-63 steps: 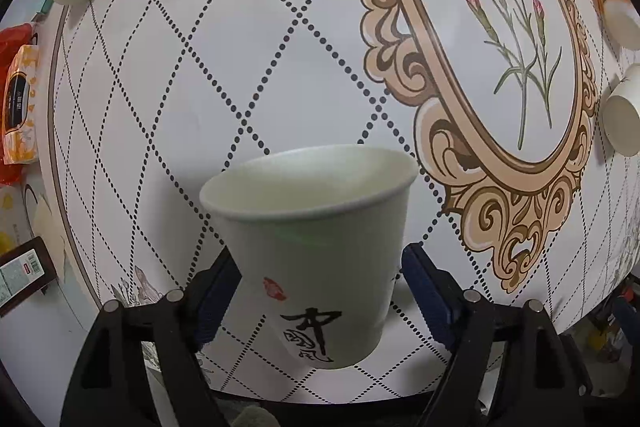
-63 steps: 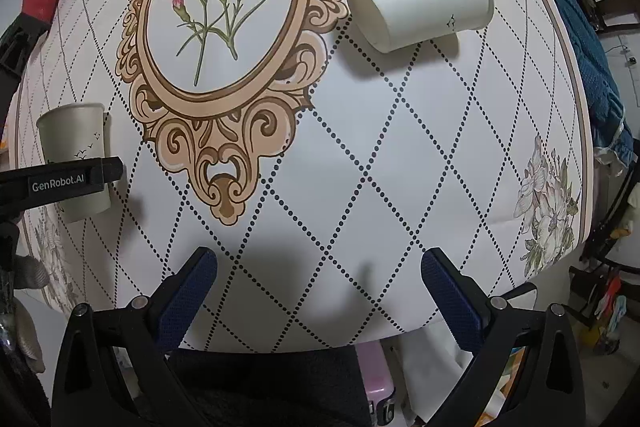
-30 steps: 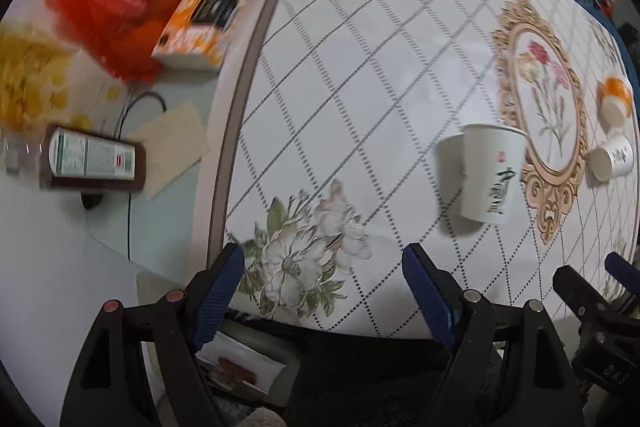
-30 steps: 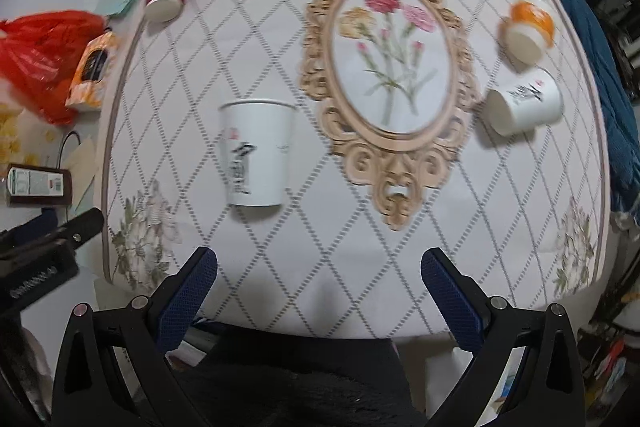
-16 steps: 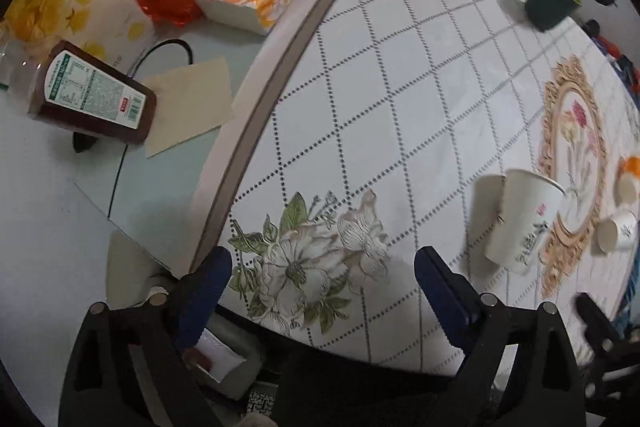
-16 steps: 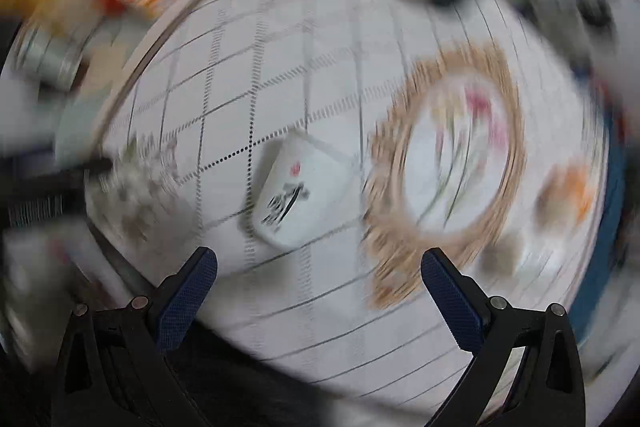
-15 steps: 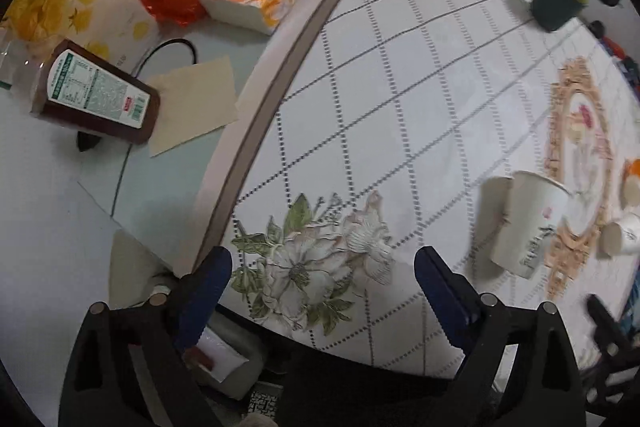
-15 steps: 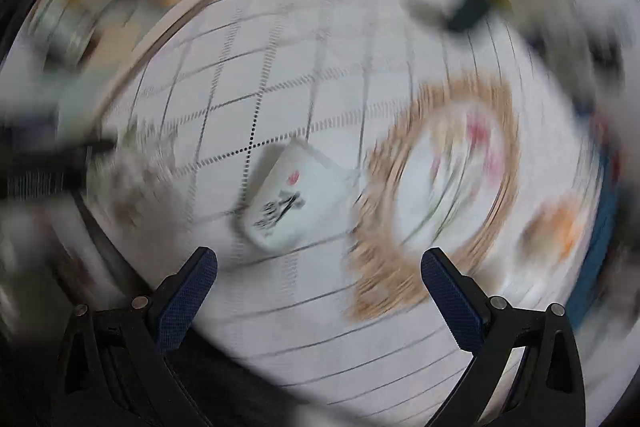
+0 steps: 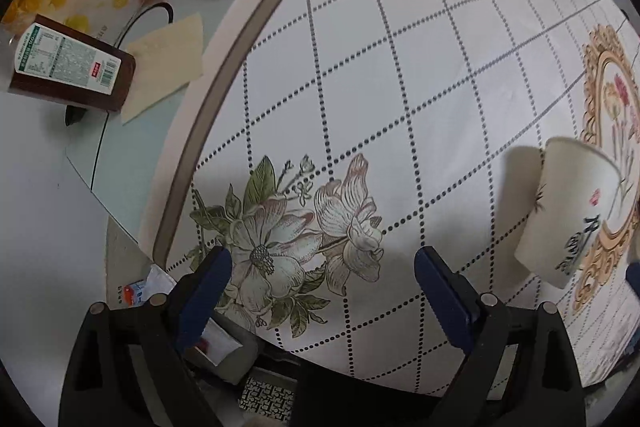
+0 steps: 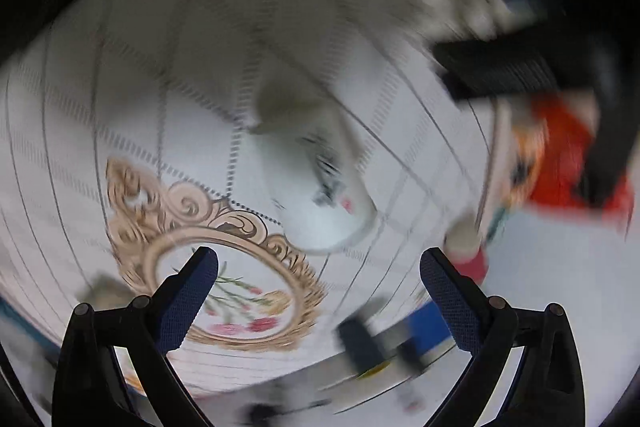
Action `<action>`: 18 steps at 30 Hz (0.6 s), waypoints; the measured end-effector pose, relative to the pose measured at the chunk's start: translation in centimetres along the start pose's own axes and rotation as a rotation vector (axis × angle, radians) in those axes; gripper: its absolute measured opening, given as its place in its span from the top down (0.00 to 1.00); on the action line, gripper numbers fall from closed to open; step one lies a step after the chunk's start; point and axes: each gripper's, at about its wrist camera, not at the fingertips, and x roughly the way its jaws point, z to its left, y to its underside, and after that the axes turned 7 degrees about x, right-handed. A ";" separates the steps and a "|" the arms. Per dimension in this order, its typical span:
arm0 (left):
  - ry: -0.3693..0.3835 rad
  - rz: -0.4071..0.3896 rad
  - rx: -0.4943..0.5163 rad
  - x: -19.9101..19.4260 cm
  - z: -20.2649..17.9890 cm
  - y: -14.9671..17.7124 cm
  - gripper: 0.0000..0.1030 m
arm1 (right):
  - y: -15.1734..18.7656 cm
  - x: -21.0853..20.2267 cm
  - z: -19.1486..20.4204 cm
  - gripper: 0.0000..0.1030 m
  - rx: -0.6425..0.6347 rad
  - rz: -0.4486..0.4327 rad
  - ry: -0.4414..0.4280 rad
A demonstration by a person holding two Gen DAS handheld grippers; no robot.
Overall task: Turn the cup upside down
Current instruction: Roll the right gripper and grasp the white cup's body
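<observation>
Upright white cup [image 9: 568, 215] on bench [image 9: 400, 67], far right of spread, empty left hand-held gripper [image 9: 320, 291]; right hand-held gripper [image 10: 318, 291] likewise spread, empty, nearer.

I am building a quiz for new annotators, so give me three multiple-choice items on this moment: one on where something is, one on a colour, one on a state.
1. In the left wrist view, where is the white paper cup?
A. between the fingers
B. at the right, beside the ornate gold frame print
C. on the side table

2. What colour are the pads on the left gripper fingers?
A. blue
B. red
C. yellow

3. How does the white paper cup stand?
A. lying on its side
B. rim down
C. rim up

Key: 1 B, it stands off to the right, next to the gold frame print. 2 A, both pads show dark blue. 3 C, its wide rim is on top and the narrow base is on the tablecloth.
</observation>
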 end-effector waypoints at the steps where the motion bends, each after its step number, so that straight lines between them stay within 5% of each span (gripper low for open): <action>1: -0.005 0.003 -0.001 0.3 0.0 0.1 0.09 | -0.2 0.2 0.7 0.02 -0.072 -0.013 0.015; 7: -0.008 0.028 -0.018 2.0 0.5 0.7 0.09 | 0.4 2.6 2.8 0.03 -0.415 -0.081 0.099; 18: 0.006 0.045 -0.064 4.2 3.3 0.3 0.09 | 0.2 6.4 0.0 0.12 -0.517 -0.119 0.067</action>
